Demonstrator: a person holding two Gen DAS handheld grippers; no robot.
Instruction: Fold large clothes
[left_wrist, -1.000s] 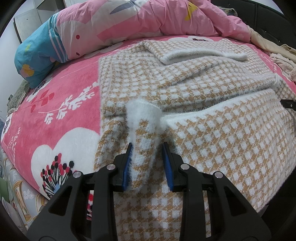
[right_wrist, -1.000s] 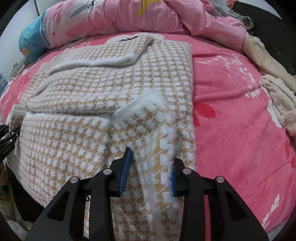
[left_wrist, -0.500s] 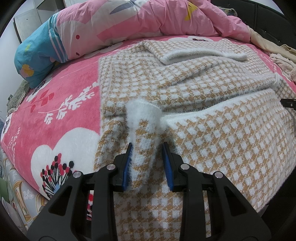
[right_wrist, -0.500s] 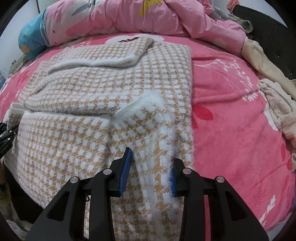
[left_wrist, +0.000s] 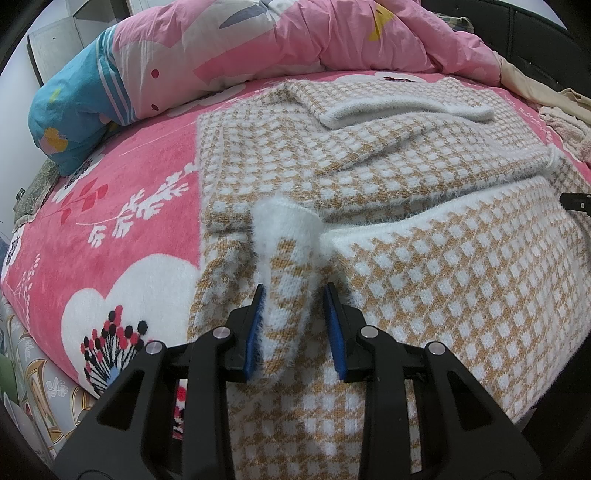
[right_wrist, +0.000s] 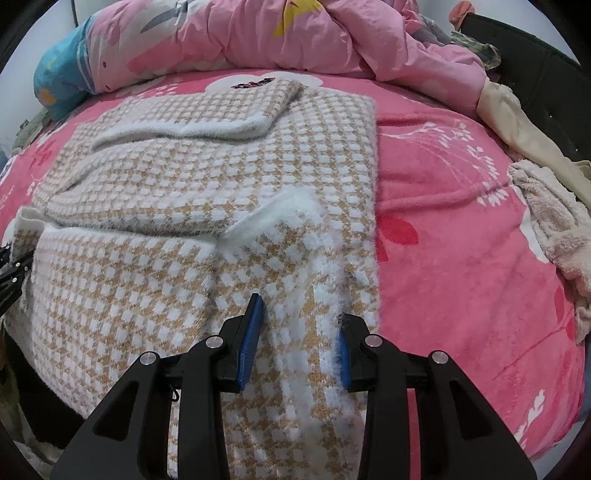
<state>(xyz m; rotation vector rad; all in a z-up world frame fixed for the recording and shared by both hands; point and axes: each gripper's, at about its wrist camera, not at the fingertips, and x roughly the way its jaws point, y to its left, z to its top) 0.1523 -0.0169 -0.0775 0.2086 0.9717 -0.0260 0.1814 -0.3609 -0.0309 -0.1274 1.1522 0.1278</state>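
Observation:
A tan-and-white checked fuzzy sweater (left_wrist: 424, 258) lies on the pink bed, its lower part folded up over the body; it also shows in the right wrist view (right_wrist: 192, 206). My left gripper (left_wrist: 295, 317) is open, its jaws on either side of a raised white-edged fold at the sweater's left corner. My right gripper (right_wrist: 299, 336) is open, its jaws straddling the fuzzy right corner of the folded hem. The fabric sits loose between both pairs of blue pads.
A pink floral blanket (left_wrist: 122, 221) covers the bed. A pink and blue duvet (left_wrist: 221, 55) is heaped at the back. Cream and pale pink clothes (right_wrist: 546, 221) lie at the right. The bed edge (left_wrist: 37, 369) drops off at the near left.
The right wrist view has shifted slightly, with the sweater a little further away. The left gripper has not visibly moved.

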